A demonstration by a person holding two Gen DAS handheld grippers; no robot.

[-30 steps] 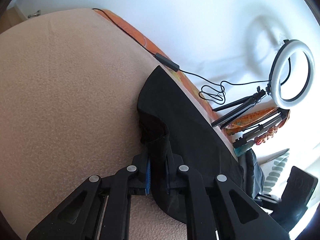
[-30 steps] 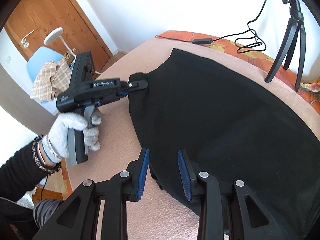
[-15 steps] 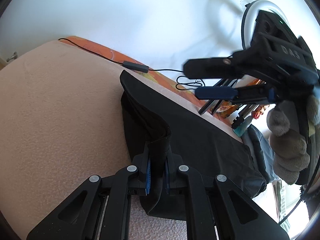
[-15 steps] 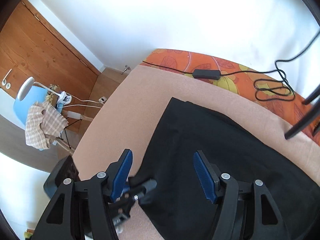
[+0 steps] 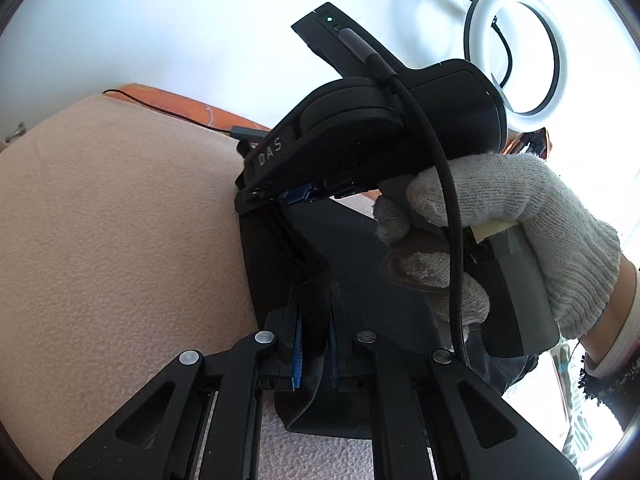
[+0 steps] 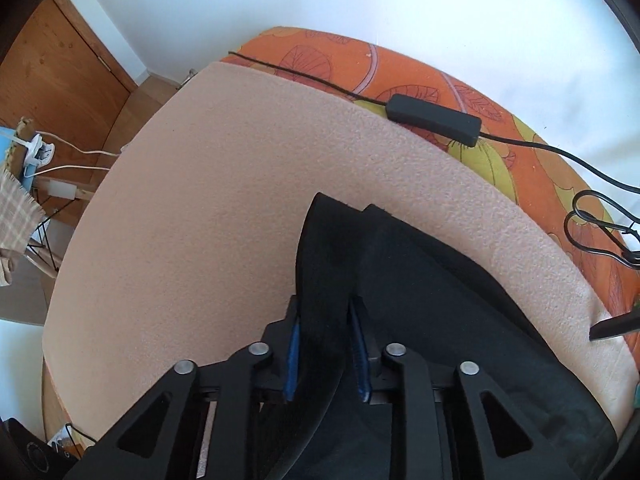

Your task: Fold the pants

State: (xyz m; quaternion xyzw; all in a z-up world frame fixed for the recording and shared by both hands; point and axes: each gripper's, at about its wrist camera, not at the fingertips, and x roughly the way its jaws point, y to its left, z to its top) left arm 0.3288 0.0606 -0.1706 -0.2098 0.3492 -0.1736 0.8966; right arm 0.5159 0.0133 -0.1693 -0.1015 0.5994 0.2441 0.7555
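Black pants [image 5: 280, 252] lie on a peach blanket [image 5: 120, 220]. My left gripper [image 5: 314, 346] is shut on a raised fold of the pants near their edge. My right gripper [image 6: 326, 350] is shut on another fold of the pants [image 6: 420, 280] near the far corner. In the left wrist view the right gripper [image 5: 296, 196] reaches in from the right, held by a white-gloved hand [image 5: 500, 216], its tips down at the pants' far edge.
An orange leaf-patterned sheet [image 6: 400, 68] borders the blanket, with a black cable and inline box [image 6: 434, 118] on it. A ring light [image 5: 516, 48] stands against the white wall. A wooden door [image 6: 60, 72] and a chair with checked cloth [image 6: 16, 204] are at left.
My right gripper came down over the pants' far corner and closed on a fold there. My left gripper stayed shut on its fold, and the right gripper now fills its view.
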